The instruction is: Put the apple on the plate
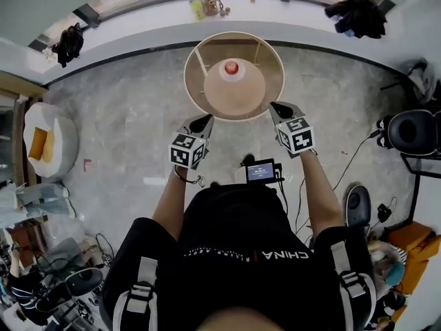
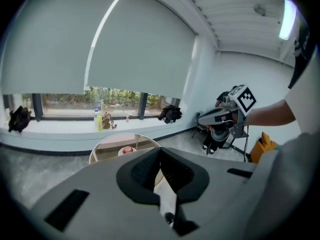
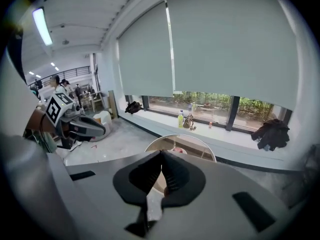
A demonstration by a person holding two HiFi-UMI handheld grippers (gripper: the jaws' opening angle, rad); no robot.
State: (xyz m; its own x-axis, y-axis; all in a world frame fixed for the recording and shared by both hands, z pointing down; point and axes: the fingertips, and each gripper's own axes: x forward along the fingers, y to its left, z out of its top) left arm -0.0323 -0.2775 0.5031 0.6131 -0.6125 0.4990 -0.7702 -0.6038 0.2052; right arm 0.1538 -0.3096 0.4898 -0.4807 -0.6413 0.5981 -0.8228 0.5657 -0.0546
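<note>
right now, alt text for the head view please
From above, a person points a shut left gripper and a shut right gripper at a round table with a red apple near its middle. Grey floor around, window ledge beyond.

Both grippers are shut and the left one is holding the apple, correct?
Not quite. The left gripper and the right gripper are both shut, but the left holds nothing: the left gripper view shows its jaws closed together and the apple sitting on the round table ahead.
</note>
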